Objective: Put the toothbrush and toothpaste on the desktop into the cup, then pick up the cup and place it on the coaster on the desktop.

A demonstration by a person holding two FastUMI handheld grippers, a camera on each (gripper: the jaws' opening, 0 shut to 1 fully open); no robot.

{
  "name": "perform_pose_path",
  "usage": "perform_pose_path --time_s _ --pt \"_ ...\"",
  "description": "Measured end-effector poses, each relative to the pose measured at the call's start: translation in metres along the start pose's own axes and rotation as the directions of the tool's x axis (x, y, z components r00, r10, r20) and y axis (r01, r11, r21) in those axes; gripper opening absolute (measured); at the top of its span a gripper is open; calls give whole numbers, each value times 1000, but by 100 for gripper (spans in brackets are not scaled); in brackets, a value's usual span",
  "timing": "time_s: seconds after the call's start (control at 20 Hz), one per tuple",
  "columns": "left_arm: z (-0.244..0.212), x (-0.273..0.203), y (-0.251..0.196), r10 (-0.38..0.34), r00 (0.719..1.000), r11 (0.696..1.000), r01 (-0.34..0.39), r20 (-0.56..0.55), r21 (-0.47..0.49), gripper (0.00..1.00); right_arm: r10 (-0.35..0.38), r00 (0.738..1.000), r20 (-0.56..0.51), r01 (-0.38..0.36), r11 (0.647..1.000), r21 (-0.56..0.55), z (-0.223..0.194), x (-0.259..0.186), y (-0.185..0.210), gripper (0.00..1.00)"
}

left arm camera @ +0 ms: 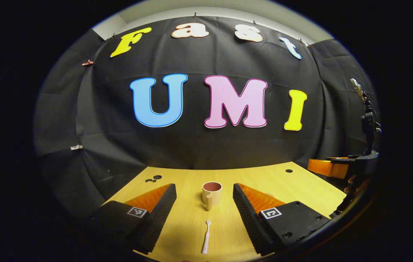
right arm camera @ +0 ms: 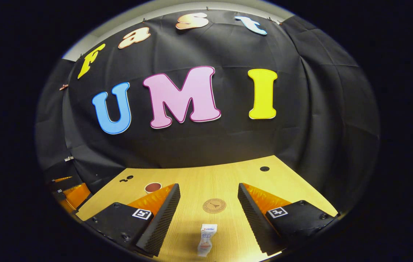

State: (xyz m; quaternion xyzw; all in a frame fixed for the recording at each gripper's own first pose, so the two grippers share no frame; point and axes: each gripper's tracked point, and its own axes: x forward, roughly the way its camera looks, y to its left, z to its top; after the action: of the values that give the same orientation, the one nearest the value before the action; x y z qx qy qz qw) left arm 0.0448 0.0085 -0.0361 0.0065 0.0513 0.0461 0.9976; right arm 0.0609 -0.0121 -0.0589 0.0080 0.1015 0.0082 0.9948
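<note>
toothbrush: nearest my left camera, it lay flat on the tabletop, head pointing away toward the cup, centred between my fingers; slim, pale, smooth plastic.
left tongs: spread wide with nothing between them, hovering above the wood; i judged i had lined them up for a straight drop onto the brush.
cup: upright beyond the brush, well apart from it; pinkish-beige, rounded, handle facing me, darker inside, mouth unobstructed for loading.
toothpaste: in the right gripper view, a small soft tube, white with print, lying lengthwise between my fingers.
right tongs: gaping as well, gripping nothing.
coaster: a flat round tan disc with a stamped mark, beyond the tube, bare.
tabletop grain: light wood, smooth, with small dark holes near the far edge.
progress: i reckoned neither item was in the cup yet.
</note>
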Motion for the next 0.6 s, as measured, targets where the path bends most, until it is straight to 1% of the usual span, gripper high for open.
perform_pose_path --time_s 0.15,0.3,0.45,0.6 --pt "-7 4 6 22 999 1000 -22 -27 -2 97 7 999 -42 -8 1000 -16 -13 10 3 98" --pt "-17 6 12 49 997 999 -49 -58 1 98 16 993 -117 -18 1000 -11 -33 22 4 98" --pt "-29 6 17 72 993 997 -73 -92 -5 97 20 981 -192 -22 1000 -10 -58 32 4 98" --pt "-41 5 22 98 986 995 -99 -133 -3 97 28 963 -270 -35 999 -22 -83 36 5 98"
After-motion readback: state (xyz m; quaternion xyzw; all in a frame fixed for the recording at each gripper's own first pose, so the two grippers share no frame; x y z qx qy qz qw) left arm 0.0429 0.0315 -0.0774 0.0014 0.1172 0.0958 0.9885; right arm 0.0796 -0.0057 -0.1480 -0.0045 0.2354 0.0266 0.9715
